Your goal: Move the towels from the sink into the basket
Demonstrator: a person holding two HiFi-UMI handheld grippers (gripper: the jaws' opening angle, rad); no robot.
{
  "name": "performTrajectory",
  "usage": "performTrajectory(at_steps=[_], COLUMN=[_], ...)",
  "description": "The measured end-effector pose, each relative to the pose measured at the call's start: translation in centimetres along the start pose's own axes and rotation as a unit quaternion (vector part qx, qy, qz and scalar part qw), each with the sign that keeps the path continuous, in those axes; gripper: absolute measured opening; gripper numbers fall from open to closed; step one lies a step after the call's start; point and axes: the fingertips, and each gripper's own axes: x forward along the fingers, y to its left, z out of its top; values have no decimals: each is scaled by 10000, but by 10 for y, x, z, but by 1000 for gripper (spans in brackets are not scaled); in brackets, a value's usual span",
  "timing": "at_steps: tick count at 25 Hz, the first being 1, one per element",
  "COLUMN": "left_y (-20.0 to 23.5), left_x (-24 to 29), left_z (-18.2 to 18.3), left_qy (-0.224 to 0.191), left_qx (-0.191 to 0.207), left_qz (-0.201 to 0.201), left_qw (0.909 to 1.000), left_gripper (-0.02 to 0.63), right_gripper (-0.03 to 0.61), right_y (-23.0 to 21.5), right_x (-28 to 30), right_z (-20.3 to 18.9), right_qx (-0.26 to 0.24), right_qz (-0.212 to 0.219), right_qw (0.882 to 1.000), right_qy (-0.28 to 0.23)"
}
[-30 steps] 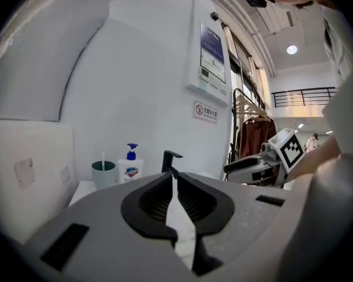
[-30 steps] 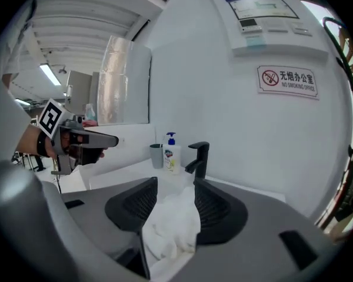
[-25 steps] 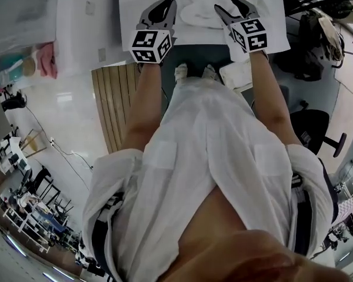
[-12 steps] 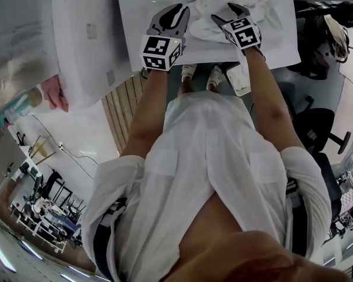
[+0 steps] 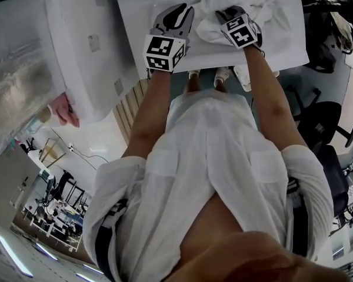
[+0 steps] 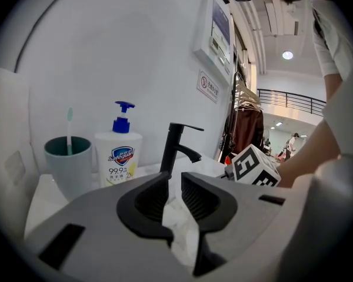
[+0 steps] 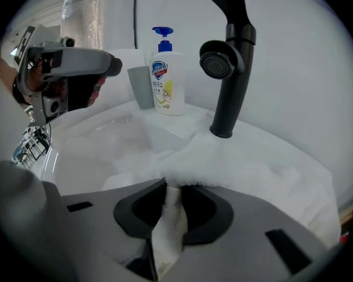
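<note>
In the sink (image 7: 94,131), the towels (image 7: 247,169) lie heaped by the tap (image 7: 229,57), none moved yet: the right gripper (image 7: 173,197) jaws have just closed on a fold, the left gripper (image 6: 175,184) jaws have just eased slightly apart, empty; no basket shows.

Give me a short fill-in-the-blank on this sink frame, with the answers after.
1. The right gripper is shut on a white ____.
2. The faucet is coloured ____.
3. The soap bottle has a ____ pump.
4. The toothbrush stands in a ____.
Missing words: towel; black; blue; cup.
The right gripper's jaws have just been closing, with the towel between them.
</note>
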Motion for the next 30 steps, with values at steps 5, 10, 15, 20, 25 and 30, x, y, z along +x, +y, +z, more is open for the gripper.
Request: performTrajectory(at_steps=[5, 10, 15, 20, 25, 30], left_y=[5, 5, -7, -25, -41, -53], left_x=[-2, -8, -5, -6, -10, -14], left_z=[7, 16, 30, 39, 53, 71], left_qy=[-47, -128, -227, -283, -396, -564], left_qx=[3, 37, 156, 237, 342, 459], left_qz=[-132, -266, -533, -804, -1000, -1104], left_qw=[9999, 9996, 9982, 9961, 9936, 9912], left_gripper=[63, 63, 63, 63, 63, 63], right_gripper=[72, 71, 71, 69, 69, 67], right_y=[1, -7, -15, -15, -22, -32], right_x=[-21, -65, -102, -138, -190, -240], right_z=[13, 33, 39, 52, 85, 107], right_qx=[277, 413, 635, 833, 776, 760], right_qz=[-235, -697, -1180, -1434, -1760, -2099], right_qw=[9982, 9918, 9834, 9718, 9545, 9363], right_qy=[-470, -983, -1225, -1677, -2278, -2712])
